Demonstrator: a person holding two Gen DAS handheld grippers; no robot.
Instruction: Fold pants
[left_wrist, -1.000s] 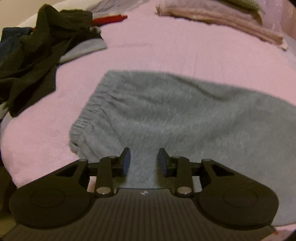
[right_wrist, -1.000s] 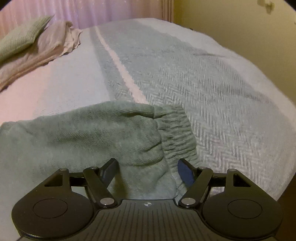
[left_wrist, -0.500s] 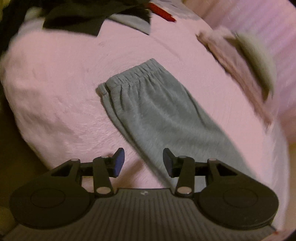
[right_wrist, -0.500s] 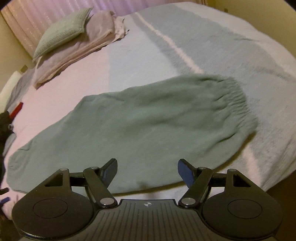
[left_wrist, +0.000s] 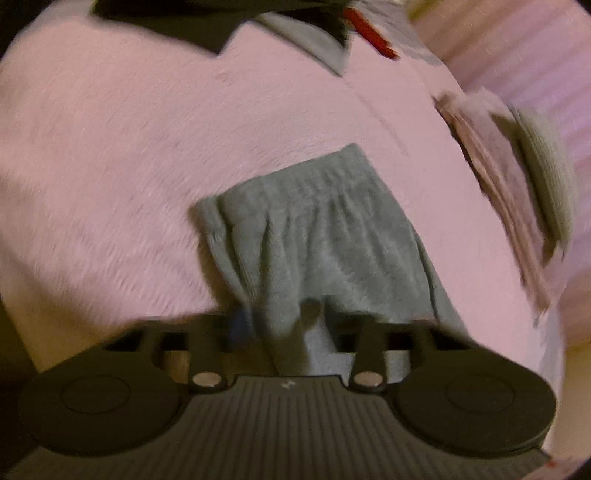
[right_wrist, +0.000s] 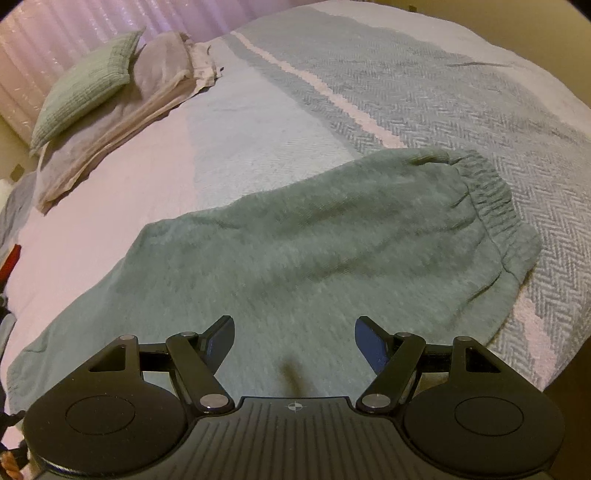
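- My left gripper (left_wrist: 280, 317) is closing on the grey pants (left_wrist: 325, 236): a ridge of cloth stands gathered between the two fingers, and the fabric puckers in folds running away from them. The view here is smeared, so I cannot tell how firmly the pads have bitten.
- In the left wrist view the pants reach from my fingers out to an elastic cuff (left_wrist: 295, 184), which lies flat on the pink part of the bed (left_wrist: 110, 166), well in from its far edge.
- My right gripper (right_wrist: 294, 338) stands wide open over the pants (right_wrist: 314, 251), nothing between its fingers; whether it touches the cloth I cannot tell.
- In the right wrist view the pants lie spread along the near edge of the bed (right_wrist: 424, 92), the gathered waistband (right_wrist: 491, 199) towards the right edge, resting on the grey herringbone blanket.
- A green cushion (right_wrist: 85, 85) sits on folded pinkish bedding (right_wrist: 122, 122) at the far left corner of the bed, well apart from the pants.
- Dark clothes (left_wrist: 177, 22) and something red (left_wrist: 369, 33) lie along the far edge in the left wrist view.
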